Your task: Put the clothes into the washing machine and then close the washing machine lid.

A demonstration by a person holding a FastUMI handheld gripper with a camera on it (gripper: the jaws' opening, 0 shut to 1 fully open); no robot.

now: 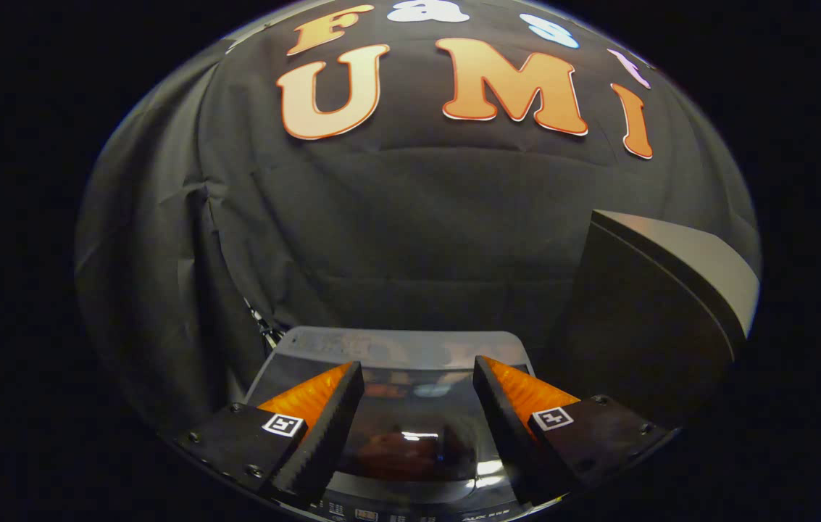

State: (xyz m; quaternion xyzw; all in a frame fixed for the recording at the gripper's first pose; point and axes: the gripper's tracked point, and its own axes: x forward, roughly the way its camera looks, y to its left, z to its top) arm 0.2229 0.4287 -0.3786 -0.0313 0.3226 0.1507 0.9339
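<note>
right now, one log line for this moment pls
gripper: open, holding nothing | washing machine lid: closed, below fingers | clothes: faintly visible through lid

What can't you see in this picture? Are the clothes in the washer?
- Clothes inside the washing machine lid: gripper view; the glossy lid reflects light, so something dim shows beneath but cannot be identified.
- Washer's control panel: cut off beneath the open claw, markings too small.
- Dark slanted object beside the washer: partly cut off, too dim to identify.
</note>
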